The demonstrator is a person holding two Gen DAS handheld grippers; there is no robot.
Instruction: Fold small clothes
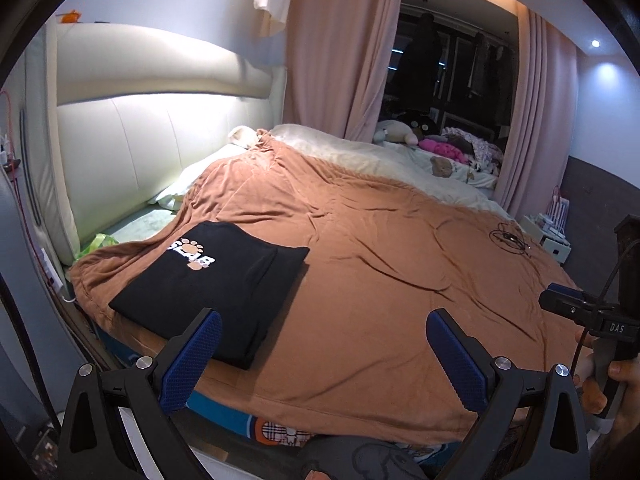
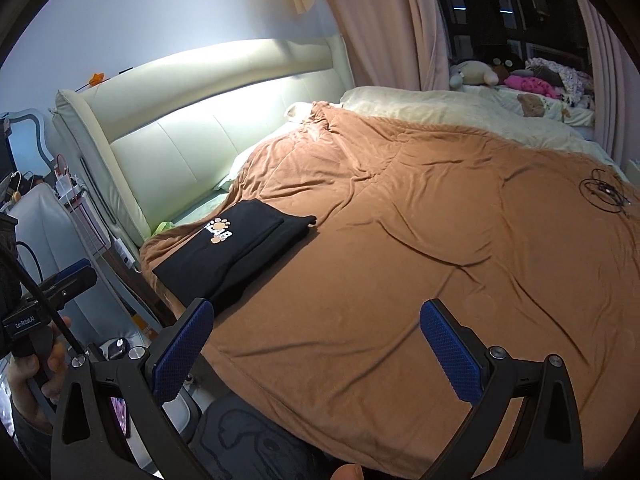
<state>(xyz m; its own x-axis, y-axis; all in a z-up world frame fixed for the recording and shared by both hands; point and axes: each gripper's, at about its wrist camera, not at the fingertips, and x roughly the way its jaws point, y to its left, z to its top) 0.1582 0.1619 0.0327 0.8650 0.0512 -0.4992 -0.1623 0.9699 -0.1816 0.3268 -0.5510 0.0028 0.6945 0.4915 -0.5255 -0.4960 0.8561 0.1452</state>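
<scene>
A black folded garment (image 1: 224,284) with a white and tan paw print logo lies flat on the brown blanket (image 1: 380,280) near the bed's left front corner. It also shows in the right wrist view (image 2: 236,252). My left gripper (image 1: 324,344) is open and empty, raised above the blanket's front edge, with its left finger over the garment's near corner. My right gripper (image 2: 316,340) is open and empty, to the right of the garment. The right gripper's body shows at the right edge of the left wrist view (image 1: 592,316).
A cream padded headboard (image 1: 140,152) stands at the left. A coiled black cable (image 1: 510,240) lies on the blanket at the far right. Pink curtains (image 1: 344,48), stuffed toys (image 1: 404,132) and a pale duvet (image 1: 360,152) are at the back. A nightstand (image 1: 554,240) stands at the right.
</scene>
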